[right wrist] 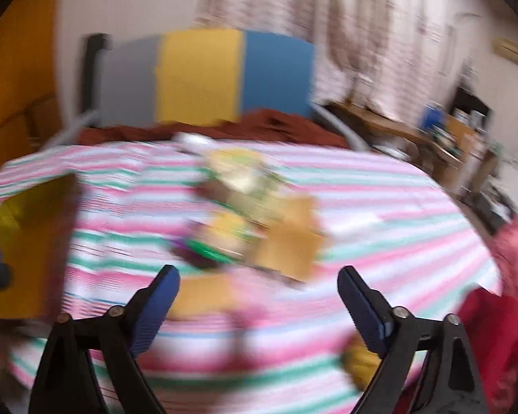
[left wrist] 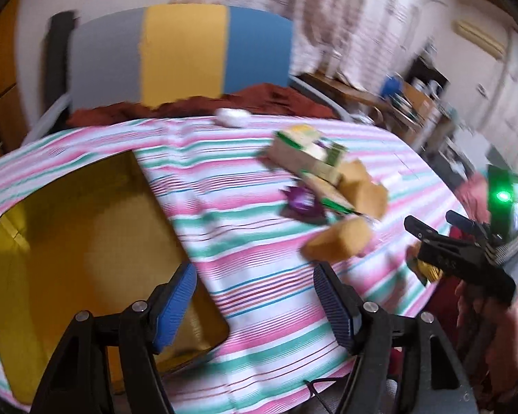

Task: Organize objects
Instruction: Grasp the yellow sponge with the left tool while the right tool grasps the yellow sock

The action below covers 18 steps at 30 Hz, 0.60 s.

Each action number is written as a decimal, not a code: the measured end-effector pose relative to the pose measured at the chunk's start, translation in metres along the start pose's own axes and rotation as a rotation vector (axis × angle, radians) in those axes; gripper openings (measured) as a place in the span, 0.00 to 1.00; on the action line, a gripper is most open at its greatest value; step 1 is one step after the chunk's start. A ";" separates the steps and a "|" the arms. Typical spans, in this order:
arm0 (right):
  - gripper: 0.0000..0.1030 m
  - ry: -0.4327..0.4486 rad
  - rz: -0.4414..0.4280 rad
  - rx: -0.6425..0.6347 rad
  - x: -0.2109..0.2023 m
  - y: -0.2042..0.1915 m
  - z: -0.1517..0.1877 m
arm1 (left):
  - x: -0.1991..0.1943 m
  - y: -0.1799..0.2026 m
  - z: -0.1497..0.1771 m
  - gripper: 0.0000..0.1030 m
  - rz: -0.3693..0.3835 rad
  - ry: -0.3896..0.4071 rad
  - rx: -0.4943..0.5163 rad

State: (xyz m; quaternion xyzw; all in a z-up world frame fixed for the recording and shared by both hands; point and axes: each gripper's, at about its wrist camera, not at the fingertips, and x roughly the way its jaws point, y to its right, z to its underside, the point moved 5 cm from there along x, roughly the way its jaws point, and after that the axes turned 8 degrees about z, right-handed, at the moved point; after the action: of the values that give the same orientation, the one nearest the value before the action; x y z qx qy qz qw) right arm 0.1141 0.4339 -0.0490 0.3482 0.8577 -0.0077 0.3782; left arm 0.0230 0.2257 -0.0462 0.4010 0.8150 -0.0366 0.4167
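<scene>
The cloth [left wrist: 259, 276] is striped pink, green and white; on it, left, lies a yellow box [left wrist: 69, 241], open and showing only its own floor; the left gripper [left wrist: 255, 296] hangs over the box's right edge with its jaws spread wide and nothing between them. Toward the middle sits a heap: a green-edged carton [left wrist: 307, 158], a purple wrapper [left wrist: 302, 203] beside it, and three tan blocks [left wrist: 338, 241], one of them lying apart, nearer the camera; a white lump [left wrist: 231, 117] lies at the far edge. The right gripper [right wrist: 259, 296] is also spread wide and empty, the nearest block just ahead of its left finger; this view is too blurred to count anything. Behind stand a grey, yellow and blue panel [left wrist: 183, 48], a rust cloth [left wrist: 259, 98], curtains [left wrist: 293, 7] and a cluttered desk [left wrist: 397, 100]; nothing blocks the way from heap to box.
</scene>
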 end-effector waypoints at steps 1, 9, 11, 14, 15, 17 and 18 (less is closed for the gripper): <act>0.93 -0.039 0.043 0.024 0.010 0.018 0.007 | 0.005 0.007 -0.002 0.70 0.012 -0.008 0.020; 0.94 -0.257 0.081 0.164 0.054 0.062 0.037 | 0.066 0.067 -0.011 0.71 0.106 -0.079 0.178; 0.94 -0.254 0.109 0.153 0.057 0.061 0.041 | 0.075 0.075 -0.011 0.71 0.093 -0.090 0.205; 0.91 -0.258 0.130 0.161 0.061 0.068 0.047 | 0.091 0.084 -0.009 0.71 0.083 -0.104 0.248; 0.82 -0.262 0.134 0.178 0.063 0.073 0.049 | 0.097 0.085 -0.008 0.71 0.081 -0.109 0.260; 0.66 -0.261 0.151 0.189 0.064 0.076 0.049 | 0.106 0.086 -0.008 0.71 0.064 -0.111 0.274; 0.57 -0.253 0.156 0.190 0.064 0.077 0.049 | 0.113 0.085 -0.007 0.71 0.046 -0.118 0.287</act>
State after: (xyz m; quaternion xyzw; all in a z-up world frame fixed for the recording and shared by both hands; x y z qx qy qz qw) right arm 0.1617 0.5164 -0.1062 0.4442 0.7691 -0.1032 0.4479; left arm 0.0390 0.3565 -0.0985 0.4723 0.7660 -0.1666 0.4030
